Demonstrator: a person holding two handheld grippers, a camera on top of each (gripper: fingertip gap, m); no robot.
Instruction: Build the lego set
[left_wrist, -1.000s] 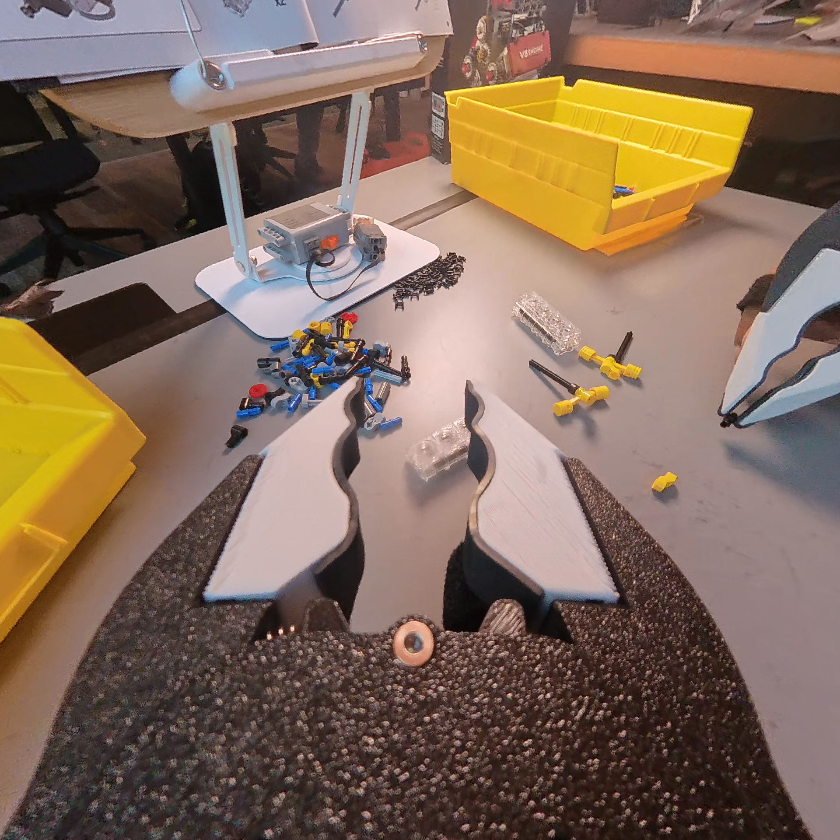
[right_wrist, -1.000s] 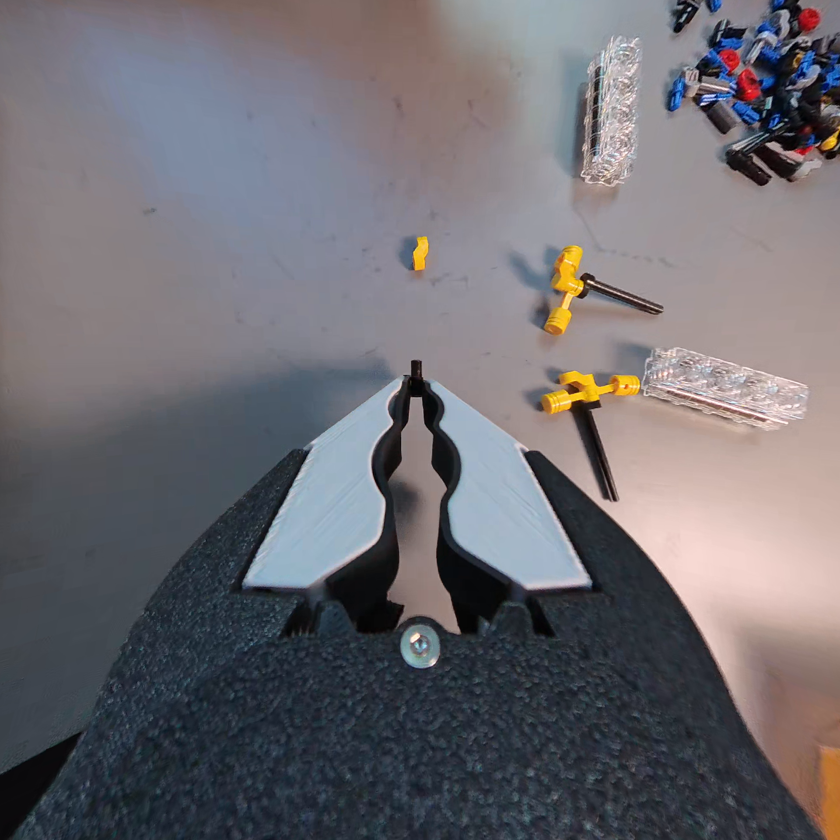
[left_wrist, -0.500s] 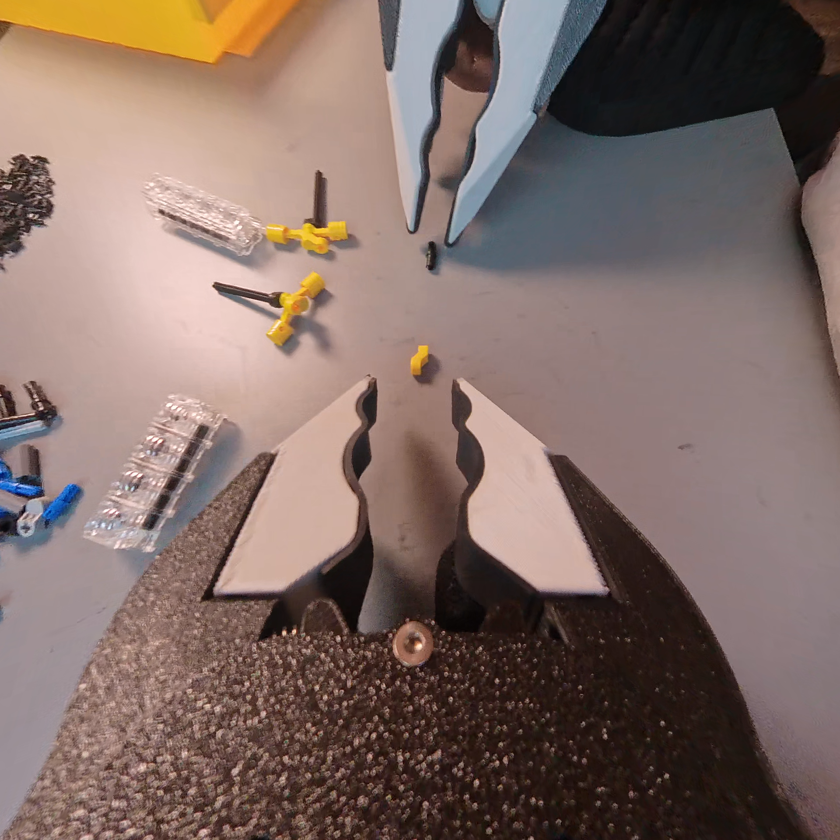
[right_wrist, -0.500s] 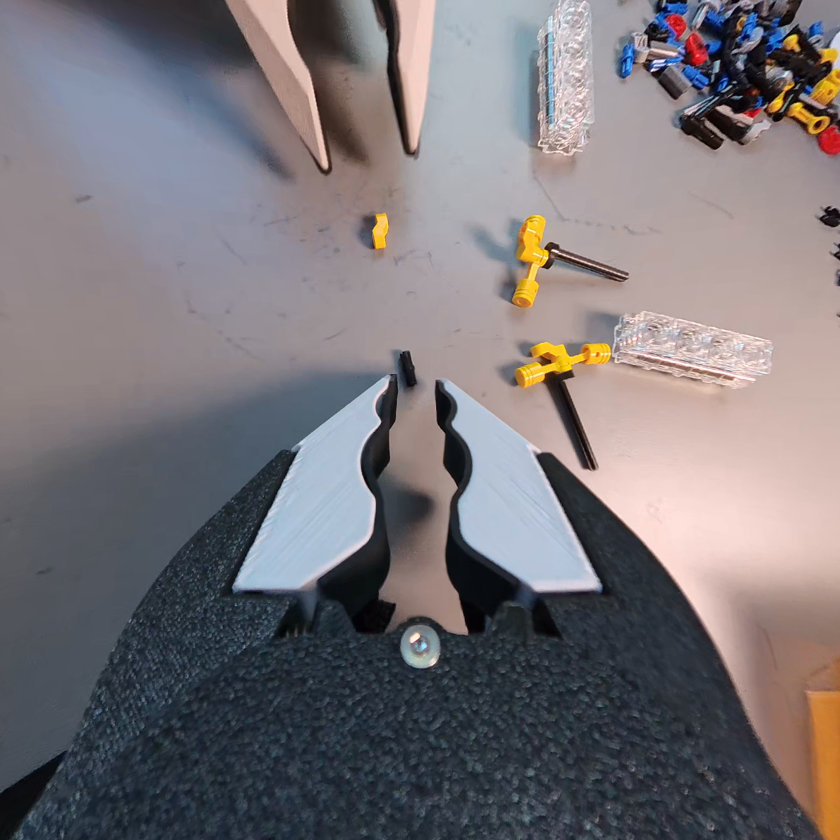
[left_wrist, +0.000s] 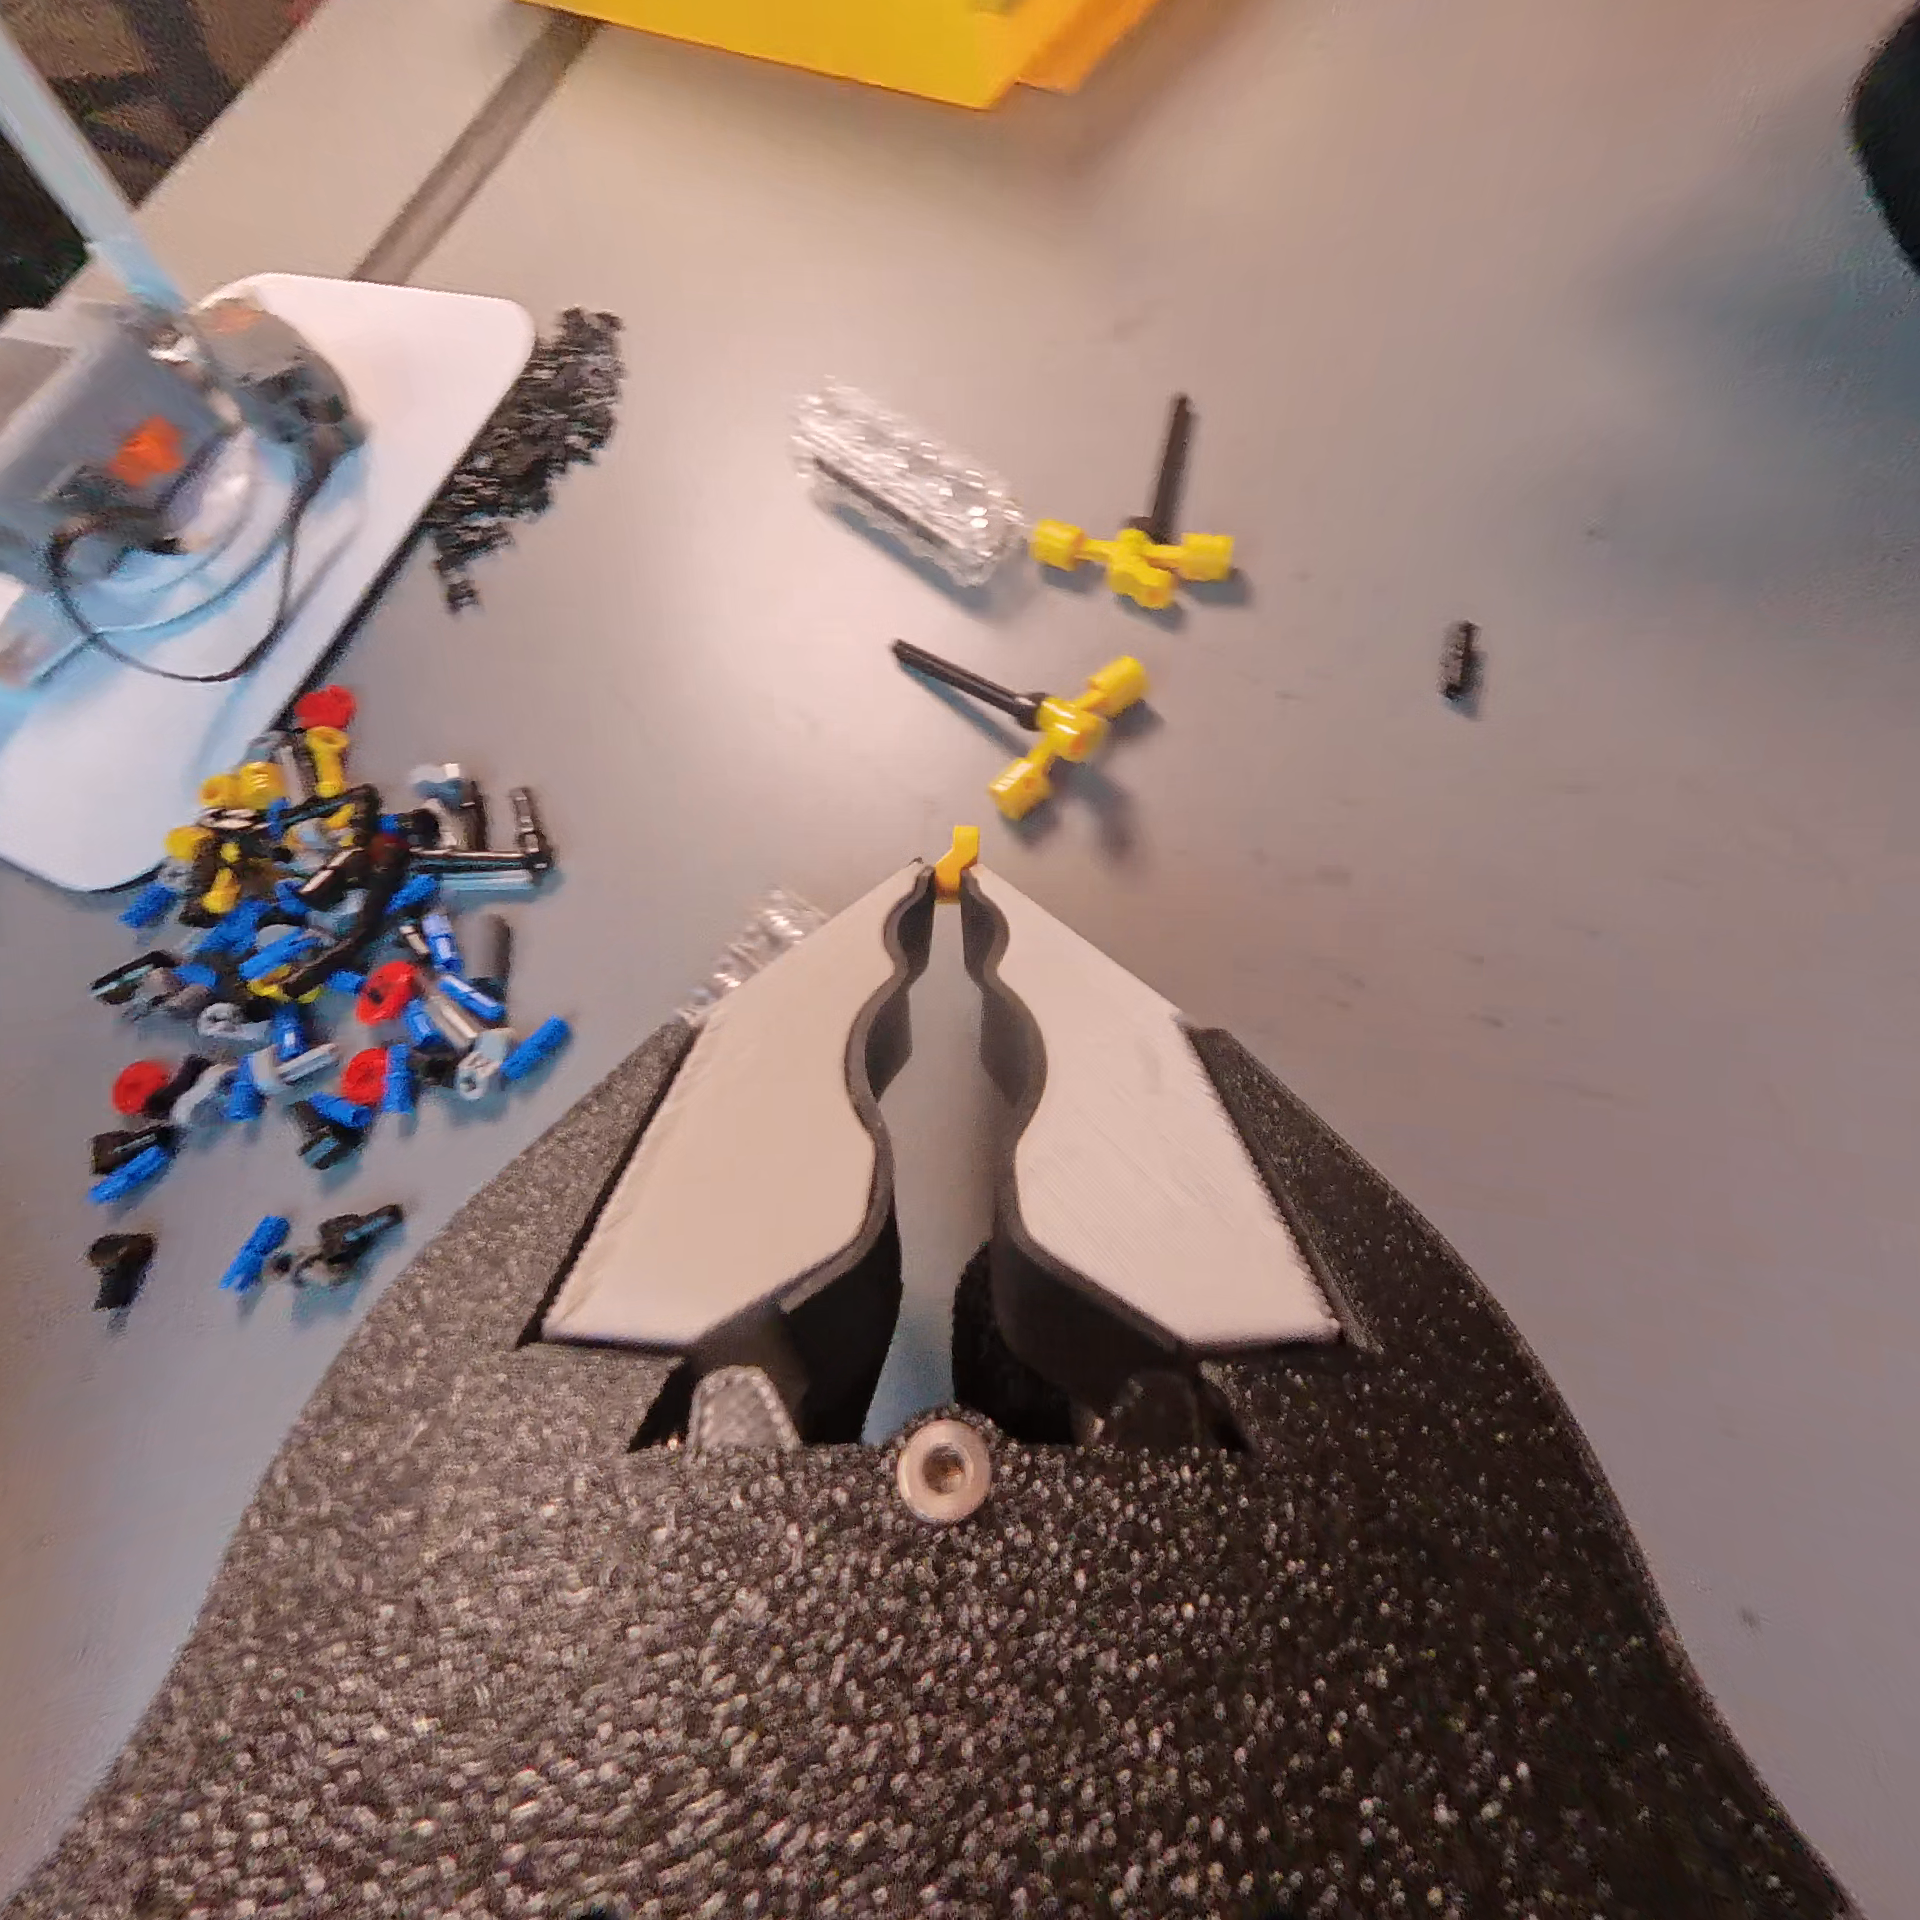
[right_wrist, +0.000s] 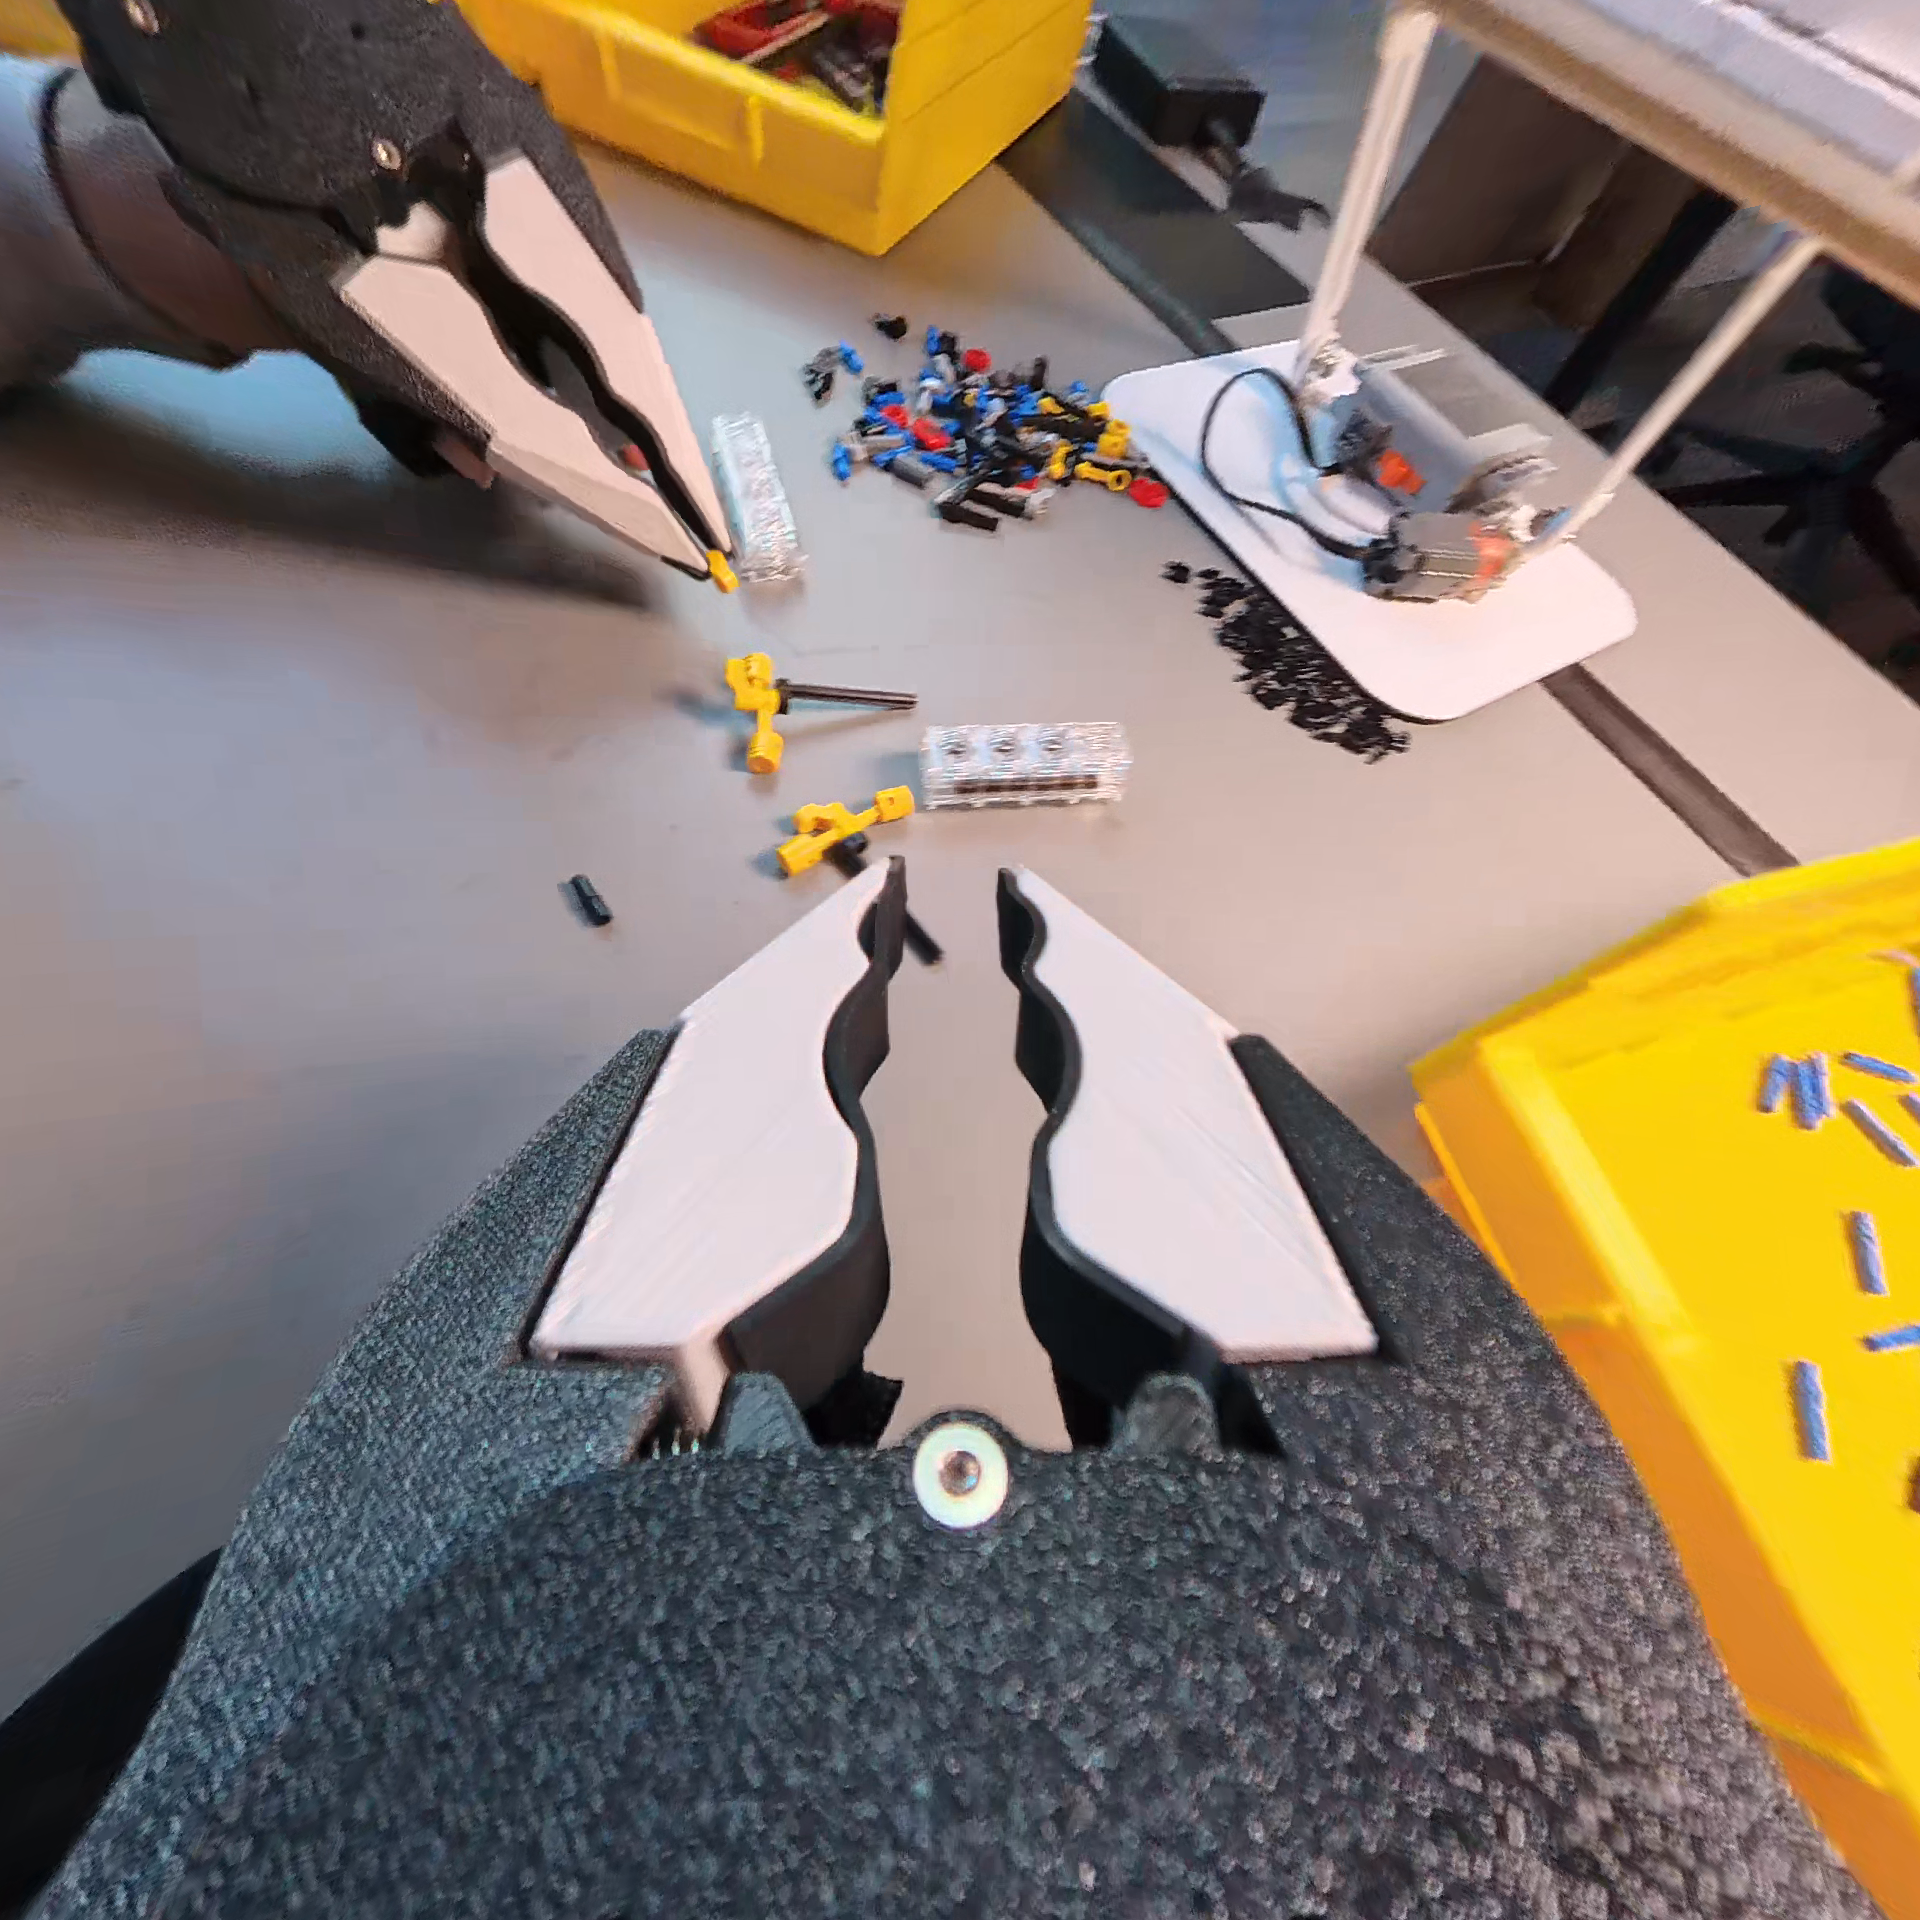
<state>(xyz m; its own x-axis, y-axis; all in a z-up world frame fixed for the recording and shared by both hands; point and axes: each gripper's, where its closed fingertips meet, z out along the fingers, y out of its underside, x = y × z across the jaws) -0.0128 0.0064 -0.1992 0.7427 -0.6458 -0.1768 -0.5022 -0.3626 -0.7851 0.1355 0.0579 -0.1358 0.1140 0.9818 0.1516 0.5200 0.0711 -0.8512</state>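
In the left wrist view the left gripper (left_wrist: 943, 878) is pinched on the small yellow piece (left_wrist: 956, 854), which half a second ago lay free on the grey table (left_wrist: 1558, 935) beyond parted tips. In the right wrist view the right gripper (right_wrist: 948, 875) stands parted and empty; the black pin (right_wrist: 590, 900) lies near-left of it, long axis running near to far

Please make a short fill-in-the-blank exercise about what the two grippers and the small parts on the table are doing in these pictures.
1. The left gripper is shut on a small ____ piece.
2. The right gripper is ____ and holds nothing.
3. The short black pin lies on the grey ____, apart from both grippers.
4. The blue sticks lie inside a ____ bin.

Missing words: yellow; open; table; yellow
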